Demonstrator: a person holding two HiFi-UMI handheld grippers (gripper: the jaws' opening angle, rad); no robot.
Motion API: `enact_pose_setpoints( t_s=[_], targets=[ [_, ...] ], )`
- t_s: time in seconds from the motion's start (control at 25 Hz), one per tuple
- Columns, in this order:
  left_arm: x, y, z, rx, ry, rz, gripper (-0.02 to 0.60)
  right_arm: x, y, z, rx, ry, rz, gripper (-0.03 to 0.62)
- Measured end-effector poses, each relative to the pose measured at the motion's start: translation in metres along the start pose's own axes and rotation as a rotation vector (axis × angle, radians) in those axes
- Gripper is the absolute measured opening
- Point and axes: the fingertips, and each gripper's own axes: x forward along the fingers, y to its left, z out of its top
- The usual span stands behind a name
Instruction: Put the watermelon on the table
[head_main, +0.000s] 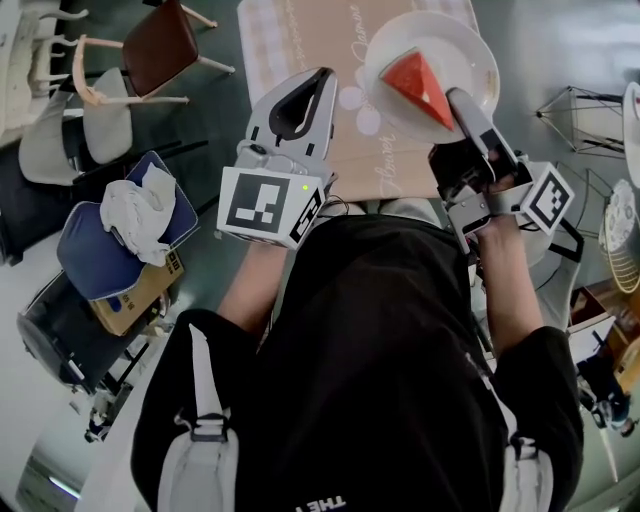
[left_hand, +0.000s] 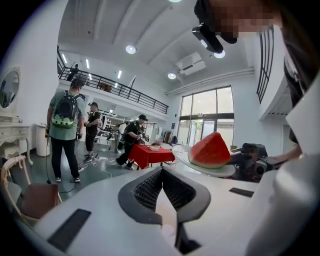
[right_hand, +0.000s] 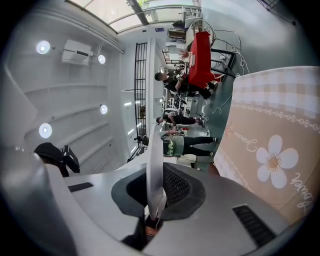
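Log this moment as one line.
right tongs: shut on plate rim | plate: carries watermelon slice, over table | left tongs: shut, empty

Bench (head_main: 252, 60) at 12 o'clock, top fully covered by a tan cloth (head_main: 310, 45) with a pale checked border, script lettering and white flower prints (head_main: 352, 98). White plate (head_main: 432, 70) sits over the cloth's 1 o'clock part; cannot tell if it rests on the cloth or is clear of it. Nothing else visible on the cloth.

Dark grey-green floor (head_main: 210, 130) all round the bench. On it: a chair with a brown seat (head_main: 160, 45) and pale frame at 11 o'clock, pale chairs (head_main: 60, 130) at 10 o'clock, and a wire-frame stand (head_main: 585, 115) at 2 o'clock, apart from the bench.
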Motion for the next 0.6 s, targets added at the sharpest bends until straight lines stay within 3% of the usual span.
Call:
enact_pose_setpoints(
  t_s=[0.24, 0.6],
  targets=[
    [0.009, -0.004, -0.008, 0.001, 0.018, -0.028, 0.011, 0.003, -0.008, 0.007, -0.01, 0.004, -0.007, 0.023],
    [0.033, 0.018, -0.019, -0.022, 0.015, 0.005, 0.011, 0.026, -0.033, 0.019, 0.013, 0.054, -0.011, 0.023]
  ],
)
